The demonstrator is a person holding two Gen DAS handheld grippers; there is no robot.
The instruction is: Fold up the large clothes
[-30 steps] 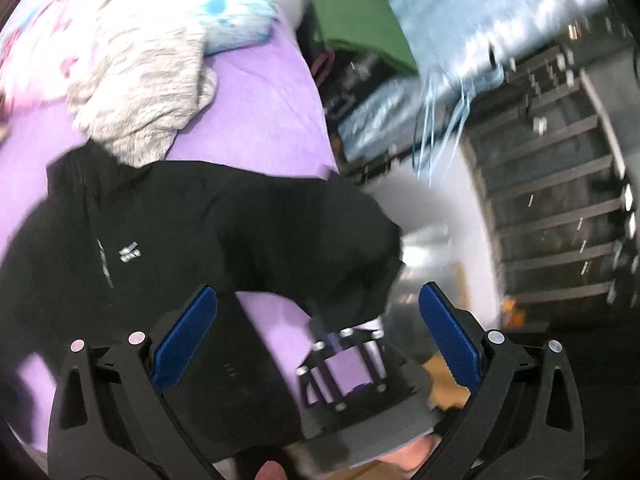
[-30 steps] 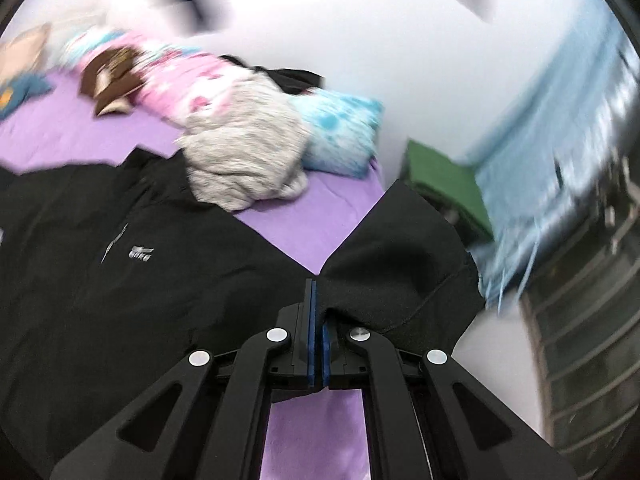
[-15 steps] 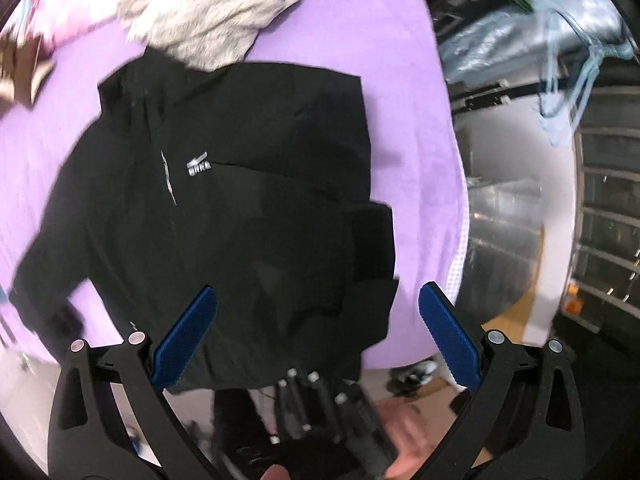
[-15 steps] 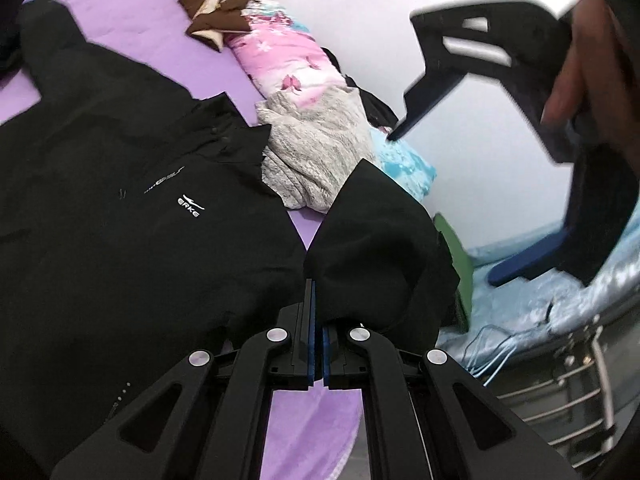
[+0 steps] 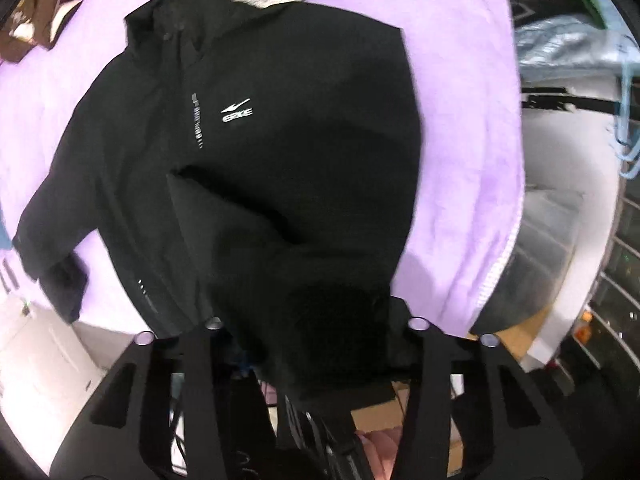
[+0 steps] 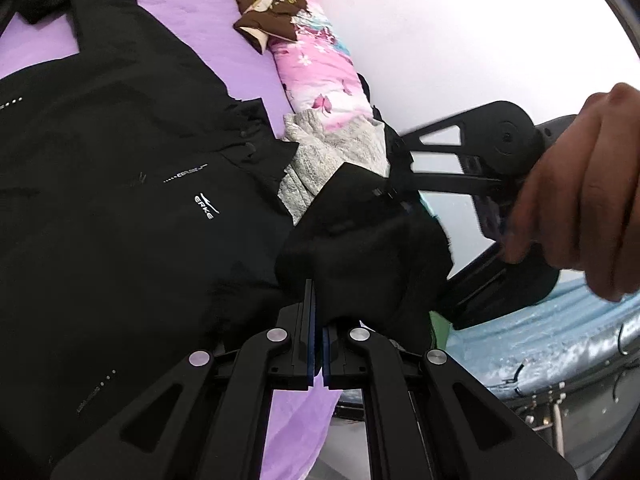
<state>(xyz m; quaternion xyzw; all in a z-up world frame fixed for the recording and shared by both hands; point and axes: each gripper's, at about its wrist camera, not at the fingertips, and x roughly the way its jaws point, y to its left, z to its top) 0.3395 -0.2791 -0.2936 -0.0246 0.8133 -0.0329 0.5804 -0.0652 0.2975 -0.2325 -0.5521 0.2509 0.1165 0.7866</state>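
The black jacket [image 5: 280, 168] bears a white "ERKE" logo [image 5: 237, 114] on its chest; the small vertical lettering beside it is unreadable.

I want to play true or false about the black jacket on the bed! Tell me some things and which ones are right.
1. The black jacket lies on a purple bed cover. True.
2. The right tongs are wide open and hold nothing. False: they are shut on the jacket's sleeve.
3. A grey sweater lies by the jacket's collar. True.
4. The jacket has a big red star on its chest. False: it has a small white logo.
5. A hand holds the left tongs by the sleeve. True.
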